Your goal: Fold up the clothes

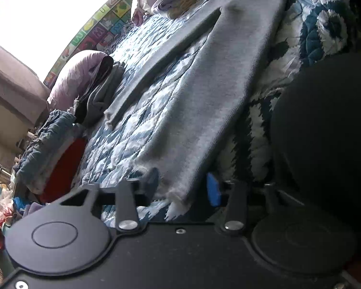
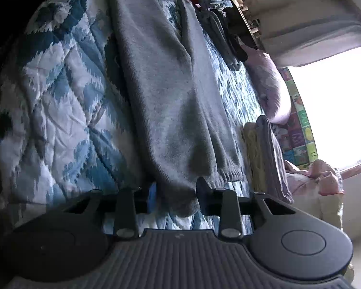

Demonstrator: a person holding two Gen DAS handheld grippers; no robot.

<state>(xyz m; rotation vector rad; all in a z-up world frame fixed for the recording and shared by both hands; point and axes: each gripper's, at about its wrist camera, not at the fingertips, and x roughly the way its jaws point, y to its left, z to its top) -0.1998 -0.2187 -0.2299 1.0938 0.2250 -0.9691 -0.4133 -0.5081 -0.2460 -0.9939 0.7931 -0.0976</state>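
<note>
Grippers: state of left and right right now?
Left tool: open, fingers either side of the grey garment's frayed end, not clamped.
Right tool: open, astride the grey garment's ribbed end, not clamped.

Blue patterned quilt [image 1: 137,130], lilac pillow [image 1: 74,77], bright window [image 1: 43,12].

Quilted bed [image 1: 137,130]; bright window [image 2: 337,106]

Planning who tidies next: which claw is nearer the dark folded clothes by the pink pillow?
Left. The left claw straddles the grey sweater end nearer the dark folded clothes; the right claw straddles the far end.
</note>
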